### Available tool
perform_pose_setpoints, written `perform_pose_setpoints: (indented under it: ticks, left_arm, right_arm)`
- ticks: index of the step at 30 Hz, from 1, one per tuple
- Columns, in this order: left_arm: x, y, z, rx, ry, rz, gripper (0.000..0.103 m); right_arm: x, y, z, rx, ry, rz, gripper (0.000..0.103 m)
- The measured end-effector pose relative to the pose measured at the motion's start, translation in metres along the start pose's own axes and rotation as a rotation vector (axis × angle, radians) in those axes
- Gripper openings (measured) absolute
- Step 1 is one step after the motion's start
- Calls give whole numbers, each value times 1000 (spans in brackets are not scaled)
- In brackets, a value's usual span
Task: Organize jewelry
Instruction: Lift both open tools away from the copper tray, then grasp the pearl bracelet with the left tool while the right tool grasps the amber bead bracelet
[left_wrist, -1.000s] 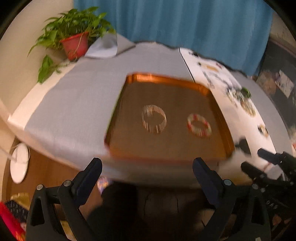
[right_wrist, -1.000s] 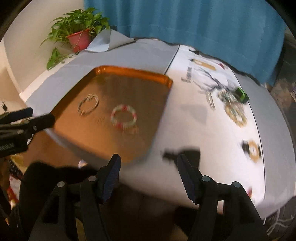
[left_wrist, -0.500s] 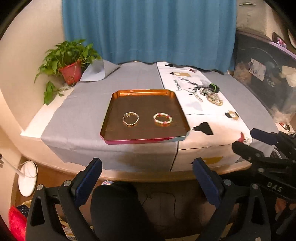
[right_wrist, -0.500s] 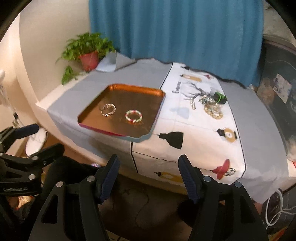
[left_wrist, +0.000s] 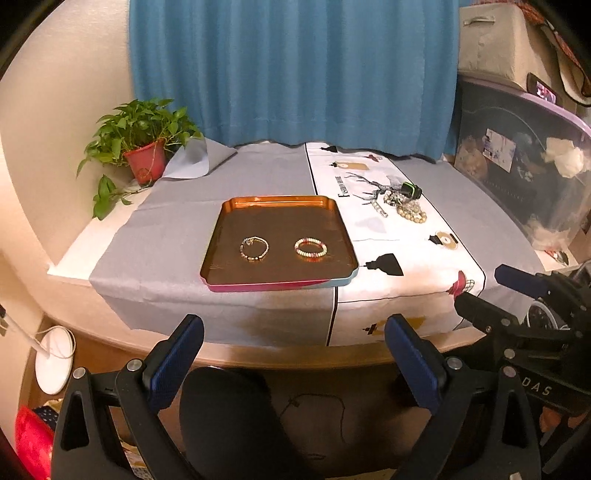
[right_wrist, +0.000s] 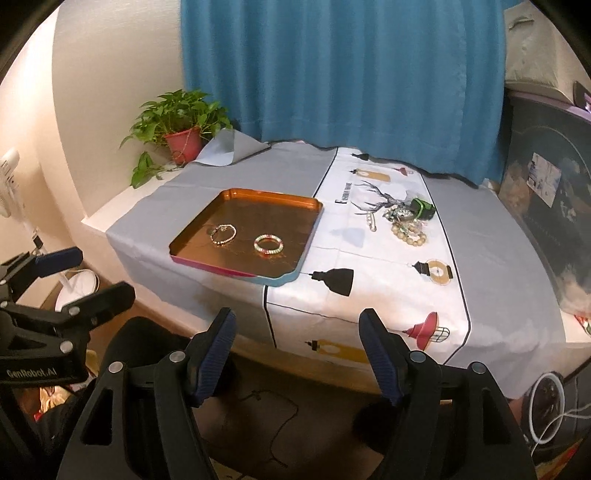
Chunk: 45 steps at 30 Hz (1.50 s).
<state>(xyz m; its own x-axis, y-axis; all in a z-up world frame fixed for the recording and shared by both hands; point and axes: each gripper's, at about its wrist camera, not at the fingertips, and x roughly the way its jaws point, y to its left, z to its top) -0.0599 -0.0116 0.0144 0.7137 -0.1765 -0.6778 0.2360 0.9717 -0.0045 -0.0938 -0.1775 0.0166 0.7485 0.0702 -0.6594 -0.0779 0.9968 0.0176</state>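
While both grippers (left_wrist: 293, 363) (right_wrist: 297, 352) hang spread, empty: 2 bracelets (left_wrist: 311, 249) on tray (left_wrist: 258, 284); pile (right_wrist: 406, 225) right of tray — pinch one strand only.

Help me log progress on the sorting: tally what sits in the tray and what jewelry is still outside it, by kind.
Bracelets in the tray: 2, a thin gold chain bracelet and a red and pale beaded bracelet
Heaps of unsorted jewelry on the white cloth: 1, pieces too tangled to count
Trays: 1
Total: 4
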Motion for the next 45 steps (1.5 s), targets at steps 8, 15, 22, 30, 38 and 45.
perform_pose_setpoints:
  ticks: [8,15,22,30,38,45]
  left_arm:
    - [13,-12,-1,29,40,-6,97]
    - [27,-22,-1,54,70,-11,97]
    - [41,-24,3,49,94,-11,97]
    - [58,-37,11,77,114,-17,97]
    - [77,-47,22,79,143,-27,97]
    - [101,-62,49,74,146,-38,97]
  right_arm:
    - [6,-12,-4,40,11,-5,70]
    - [22,-24,-10,63,42,-6,70]
    - [38,-38,-14,93,69,-15,70]
    - [51,-55,-15,120,88,-23,70]
    - [64,-80,-16,168,96,-53,70]
    - [78,-128,-9,245,79,-115,70]
